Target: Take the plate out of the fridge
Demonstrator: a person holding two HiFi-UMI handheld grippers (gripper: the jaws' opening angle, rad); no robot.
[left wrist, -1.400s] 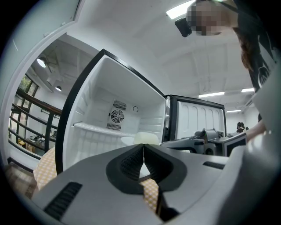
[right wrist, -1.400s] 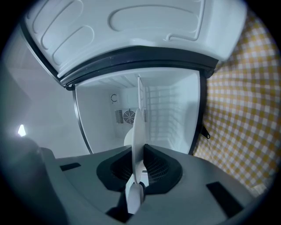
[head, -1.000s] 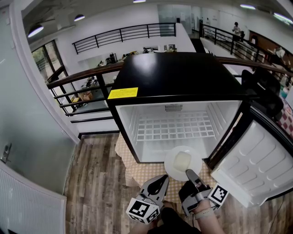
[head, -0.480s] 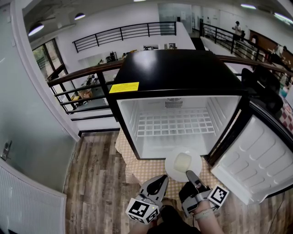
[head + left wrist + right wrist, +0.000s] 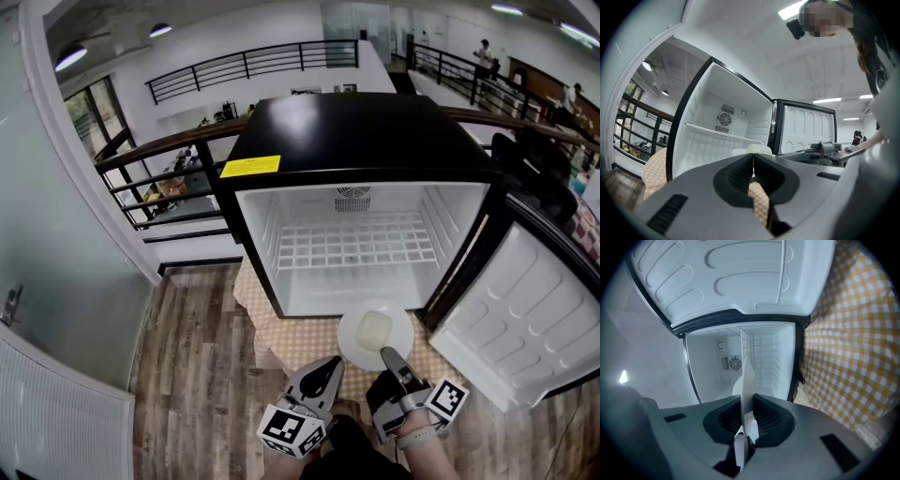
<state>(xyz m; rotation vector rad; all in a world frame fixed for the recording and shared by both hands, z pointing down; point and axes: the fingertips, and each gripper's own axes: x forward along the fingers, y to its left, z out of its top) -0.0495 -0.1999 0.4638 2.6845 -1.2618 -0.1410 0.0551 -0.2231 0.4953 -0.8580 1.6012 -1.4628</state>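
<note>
Checked cloth (image 5: 272, 339); round, perhaps ceramic plate (image 5: 352, 349)

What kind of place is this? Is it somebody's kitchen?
Probably not a kitchen. It looks like a big office building: black railings overlook a lower floor, long ceiling lights run overhead, and the small fridge stands on a checked cloth.

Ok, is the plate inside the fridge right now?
No, the right claw holds the plate by its rim out in front of the open fridge.
</note>
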